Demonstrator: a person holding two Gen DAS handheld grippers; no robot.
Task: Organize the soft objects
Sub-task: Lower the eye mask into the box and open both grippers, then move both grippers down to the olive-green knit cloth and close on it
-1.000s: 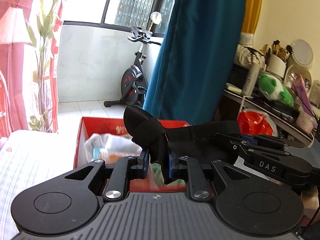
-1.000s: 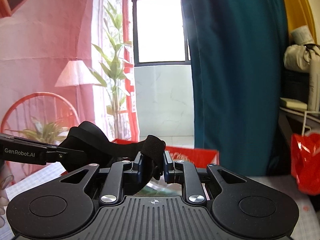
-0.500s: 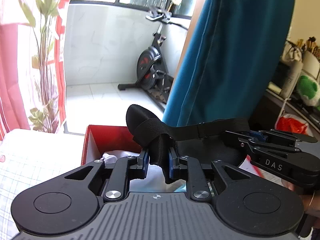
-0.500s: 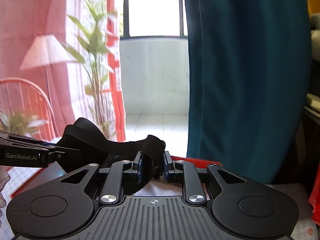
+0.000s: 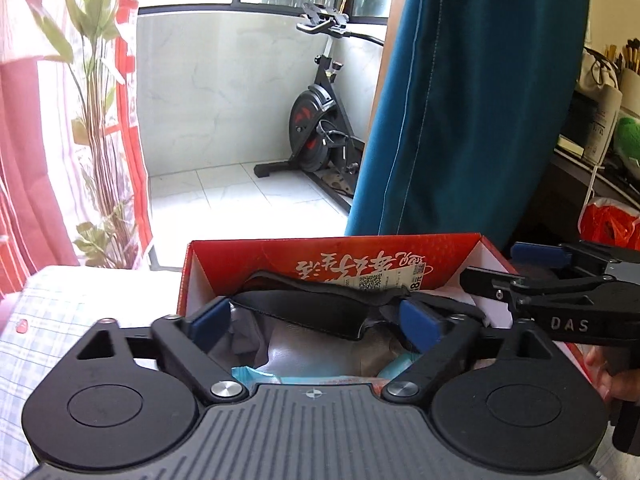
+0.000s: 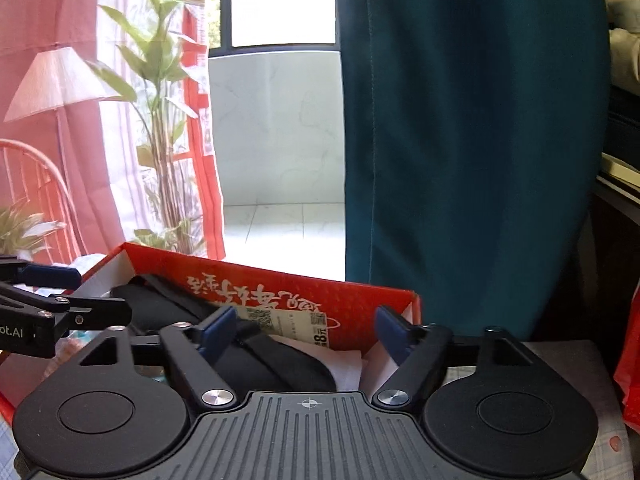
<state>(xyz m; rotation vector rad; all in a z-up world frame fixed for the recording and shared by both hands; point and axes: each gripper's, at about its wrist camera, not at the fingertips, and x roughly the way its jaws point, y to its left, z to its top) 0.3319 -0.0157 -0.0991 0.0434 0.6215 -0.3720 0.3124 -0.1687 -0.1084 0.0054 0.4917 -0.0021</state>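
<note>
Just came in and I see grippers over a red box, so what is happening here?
A person is tidying soft things into a red box, with a gripper in each hand. The black strap now lies in the box on top of other soft items. The left gripper and the right gripper are both over the box with their jaws opening, and the pads no longer press on the strap.

A red box (image 5: 280,258) with white printed lettering holds a black strap (image 5: 320,312), beside a teal curtain (image 5: 480,100), a pink curtain (image 6: 48,8) and a pale blue checked cloth (image 5: 48,320).
</note>
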